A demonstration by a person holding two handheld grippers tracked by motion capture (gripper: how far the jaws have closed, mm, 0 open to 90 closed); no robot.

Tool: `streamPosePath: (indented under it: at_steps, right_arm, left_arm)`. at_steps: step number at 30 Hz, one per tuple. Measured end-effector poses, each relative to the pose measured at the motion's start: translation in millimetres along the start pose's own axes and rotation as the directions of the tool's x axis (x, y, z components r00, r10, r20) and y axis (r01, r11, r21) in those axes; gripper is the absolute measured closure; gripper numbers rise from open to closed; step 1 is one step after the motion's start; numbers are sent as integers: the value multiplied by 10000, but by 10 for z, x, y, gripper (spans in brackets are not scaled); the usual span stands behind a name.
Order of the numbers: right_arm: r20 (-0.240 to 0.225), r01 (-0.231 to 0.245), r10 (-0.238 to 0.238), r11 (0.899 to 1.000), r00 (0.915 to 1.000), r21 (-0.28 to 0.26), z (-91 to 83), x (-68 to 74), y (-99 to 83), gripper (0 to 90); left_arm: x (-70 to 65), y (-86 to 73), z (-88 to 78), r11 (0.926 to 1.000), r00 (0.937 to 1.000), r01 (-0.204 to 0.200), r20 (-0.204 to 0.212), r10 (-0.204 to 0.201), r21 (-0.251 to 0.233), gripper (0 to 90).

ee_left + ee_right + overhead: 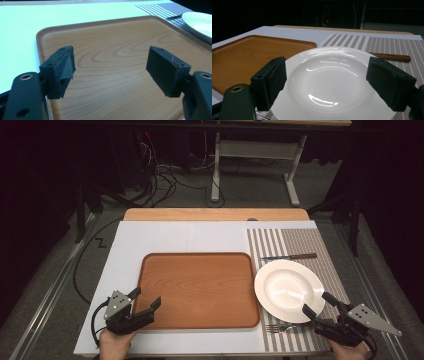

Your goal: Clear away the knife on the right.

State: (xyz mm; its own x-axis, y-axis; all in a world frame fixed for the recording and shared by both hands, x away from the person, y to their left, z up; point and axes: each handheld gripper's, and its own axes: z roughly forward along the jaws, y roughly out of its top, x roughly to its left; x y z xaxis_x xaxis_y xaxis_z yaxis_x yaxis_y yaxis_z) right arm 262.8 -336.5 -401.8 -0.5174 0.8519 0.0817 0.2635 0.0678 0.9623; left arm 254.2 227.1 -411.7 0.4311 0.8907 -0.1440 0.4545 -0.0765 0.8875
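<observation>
1. The right gripper has its jaws wide apart and holds nothing. It hangs just over the near right rim of the plate. The plate sits on the striped mat at the right side of the table, just beside the tray.
2. The left gripper is wide too, and empty. It hovers over the tray's near left corner.
3. The plate is smooth and shiny. If the jaws pinch only the thin rim, I think it could slip out and bang down.
4. A fork lies at the near edge of the mat, partly under the plate. The right jaw could bump it or push it off the table.
5. A knife lies just behind the plate. If the plate gets pushed back and not lifted, it could shove the knife.
6. If the plate is carried low to the tray, it might hit the tray's raised edge and tip.
7. The left gripper could nudge the tray and slide it crooked.
</observation>
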Motion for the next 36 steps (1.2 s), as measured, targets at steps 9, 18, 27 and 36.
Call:
streamPosePath:
  at_steps: [9, 18, 27, 36]
  right_arm:
    - [25, 42, -42, 10000, 10000, 69, 5, 15, 3, 189]
    - [-51, 6, -5, 10000, 10000, 90, 21, 21, 8, 191]
    - [-114, 134, -134, 9999, 9998, 35, 22, 51, 17, 194]
    - [-204, 227, -226, 9997, 9995, 64, 61, 123, 53, 197]
  left_arm:
    - [-1, -2, -6, 10000, 10000, -2, -14, 2, -18, 241]
    - [3, -2, -4, 10000, 10000, 2, -28, -2, -7, 241]
    - [14, 0, -6, 10000, 10000, -13, -32, 13, -4, 241]
    - [46, -3, -16, 10000, 10000, 53, -40, -54, -35, 241]
